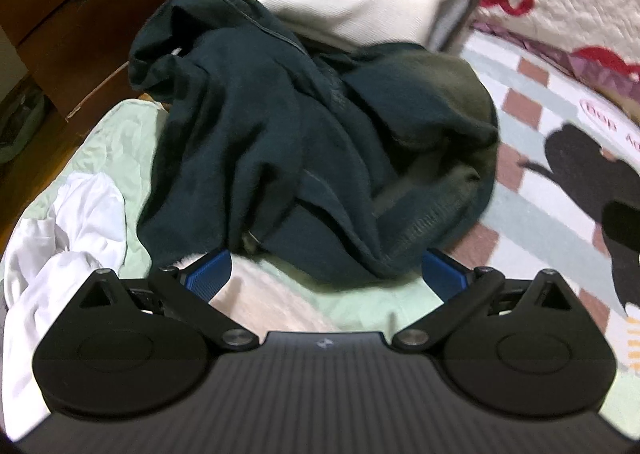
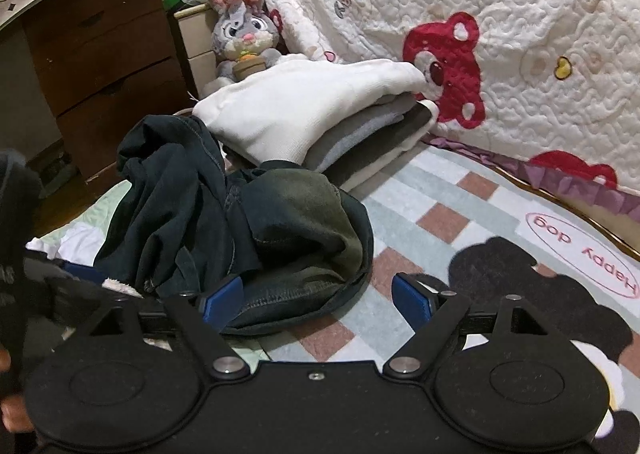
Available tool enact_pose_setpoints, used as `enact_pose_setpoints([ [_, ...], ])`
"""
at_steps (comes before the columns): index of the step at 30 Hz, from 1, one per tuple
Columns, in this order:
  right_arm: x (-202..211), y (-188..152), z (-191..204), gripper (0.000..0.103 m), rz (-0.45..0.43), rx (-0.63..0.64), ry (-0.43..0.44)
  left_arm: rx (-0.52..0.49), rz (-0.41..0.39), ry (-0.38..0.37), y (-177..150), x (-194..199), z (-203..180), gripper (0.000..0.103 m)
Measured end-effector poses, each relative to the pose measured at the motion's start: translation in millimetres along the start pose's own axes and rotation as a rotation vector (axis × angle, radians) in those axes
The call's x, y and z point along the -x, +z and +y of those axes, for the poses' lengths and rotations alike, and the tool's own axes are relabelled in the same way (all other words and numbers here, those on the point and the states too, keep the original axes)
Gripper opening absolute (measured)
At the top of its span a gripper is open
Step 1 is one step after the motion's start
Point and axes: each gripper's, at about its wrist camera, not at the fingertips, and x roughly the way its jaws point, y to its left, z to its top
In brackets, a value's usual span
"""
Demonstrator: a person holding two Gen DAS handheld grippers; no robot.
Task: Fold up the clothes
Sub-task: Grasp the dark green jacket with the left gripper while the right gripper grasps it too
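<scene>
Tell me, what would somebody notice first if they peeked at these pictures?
Probably the big crumpled heap of dark jeans in the middle of the checked rug, right in front of both open grippers, left gripper and right gripper. Next, the white quilt with red bears draped at the back right, and the grey plush bunny sitting behind a neat stack of folded clothes.

A checked rug [image 2: 404, 205] in pale blue, white and brown squares covers the floor; a brown wooden drawer chest [image 2: 100, 65] stands at the far left; a white quilt [image 2: 520, 33] with red bears hangs along the right; a plush rabbit [image 2: 242, 37] sits between them.
</scene>
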Motion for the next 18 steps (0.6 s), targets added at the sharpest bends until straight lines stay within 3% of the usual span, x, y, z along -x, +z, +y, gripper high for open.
enact_pose_setpoints([
  [4,-23,-6,-17,0.087,0.087,-0.064,0.087,-0.031,-0.087,0.011,17,-5,33,0.103],
  [10,-55,-9,-27,0.087,0.113,-0.104,0.112,-0.085,-0.248,0.090,32,-13,87,0.103],
  [13,-70,-10,-31,0.087,0.126,-0.124,0.125,0.013,-0.216,0.051,38,-27,117,0.097],
  [15,-80,-11,-35,0.088,0.134,-0.138,0.133,0.057,-0.198,0.043,41,-37,129,0.084],
  [18,-94,-12,-45,0.088,0.144,-0.159,0.126,0.103,-0.173,0.040,45,-53,144,0.081],
])
